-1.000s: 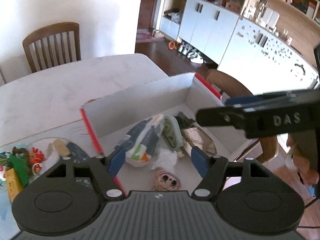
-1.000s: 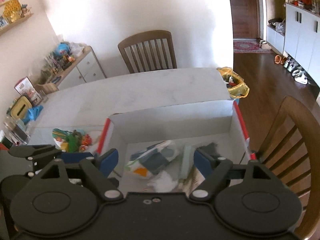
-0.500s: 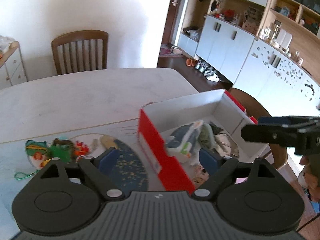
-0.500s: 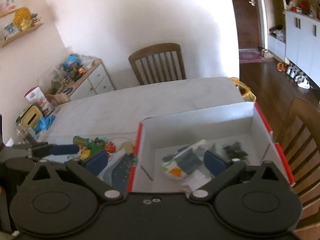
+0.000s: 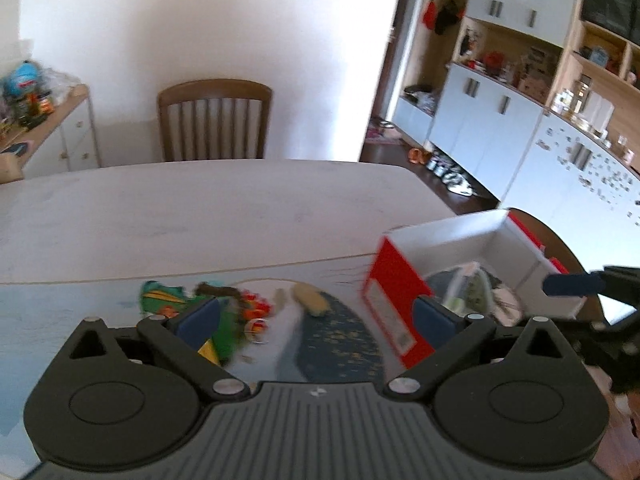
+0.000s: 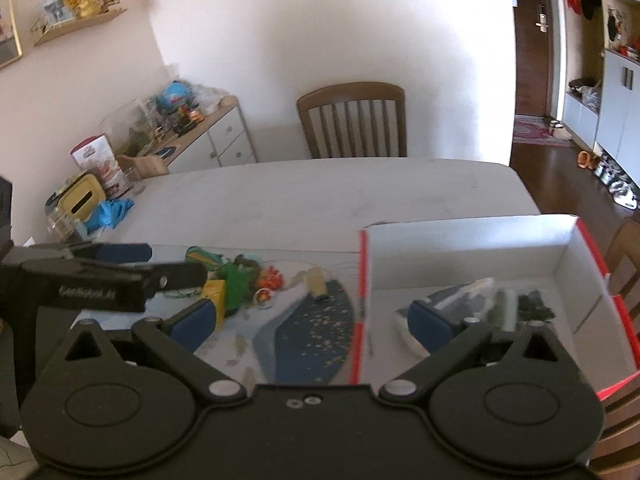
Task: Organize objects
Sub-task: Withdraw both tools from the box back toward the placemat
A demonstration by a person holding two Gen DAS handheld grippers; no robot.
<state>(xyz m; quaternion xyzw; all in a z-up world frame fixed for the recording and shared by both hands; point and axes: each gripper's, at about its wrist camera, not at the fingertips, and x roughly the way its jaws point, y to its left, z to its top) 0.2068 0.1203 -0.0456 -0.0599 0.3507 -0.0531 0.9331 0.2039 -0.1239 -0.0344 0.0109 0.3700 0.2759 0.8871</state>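
Left claw (image 5: pixel 316 316): jaws wide, just been opening, nothing between them, above the worktop (image 5: pixel 208 216). Right claw (image 6: pixel 312 320): jaws wide, empty. Red-and-white cardboard box (image 6: pixel 472 240), holding bagged items (image 6: pixel 476 300), ahead-right of both claws. Small toys (image 6: pixel 240 276), loose heap, ahead-left; blue mat (image 6: pixel 316 332) directly ahead.

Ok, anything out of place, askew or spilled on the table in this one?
Nothing spilled or damaged. A loose cluster of small green, yellow and orange toys lies on the table's patterned mat, outside the red-and-white cardboard box, which already holds several items. The box sits at the table's edge. Both grippers are open and empty.
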